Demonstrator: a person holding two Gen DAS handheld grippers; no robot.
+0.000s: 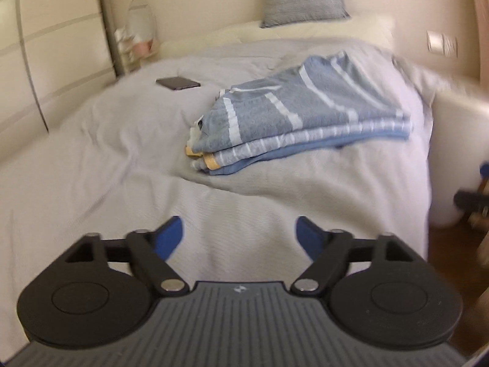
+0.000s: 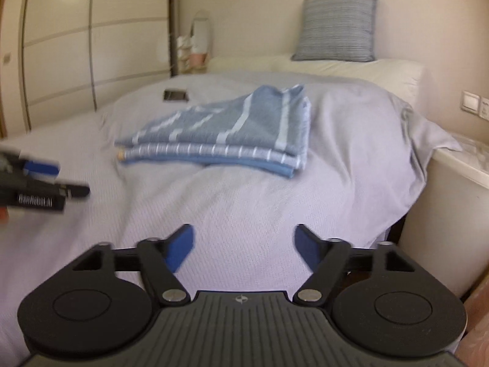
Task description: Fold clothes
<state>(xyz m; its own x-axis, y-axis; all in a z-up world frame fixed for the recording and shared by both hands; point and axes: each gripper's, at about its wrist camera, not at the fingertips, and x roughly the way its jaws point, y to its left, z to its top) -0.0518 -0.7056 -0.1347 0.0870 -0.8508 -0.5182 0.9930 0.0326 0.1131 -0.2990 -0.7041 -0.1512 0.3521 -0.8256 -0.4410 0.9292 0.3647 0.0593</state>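
A folded stack of blue clothes with white stripes (image 1: 299, 113) lies on the grey bedspread (image 1: 91, 168), well ahead of both grippers. In the right wrist view the same stack (image 2: 226, 134) sits mid-bed. My left gripper (image 1: 240, 238) hovers over the bedspread with its blue pads wide apart and nothing between them. The right gripper (image 2: 244, 249) is likewise open and empty above the bedspread (image 2: 244, 202). The left gripper also shows at the left edge of the right wrist view (image 2: 45, 183), and part of the right gripper shows at the right edge of the left wrist view (image 1: 472, 200).
A dark phone (image 1: 178, 83) lies on the bed left of the stack. A grey-blue cushion (image 2: 336, 27) leans on the headboard wall. A wardrobe (image 2: 76, 49) stands at the left, a white bedside unit (image 2: 452, 202) at the right.
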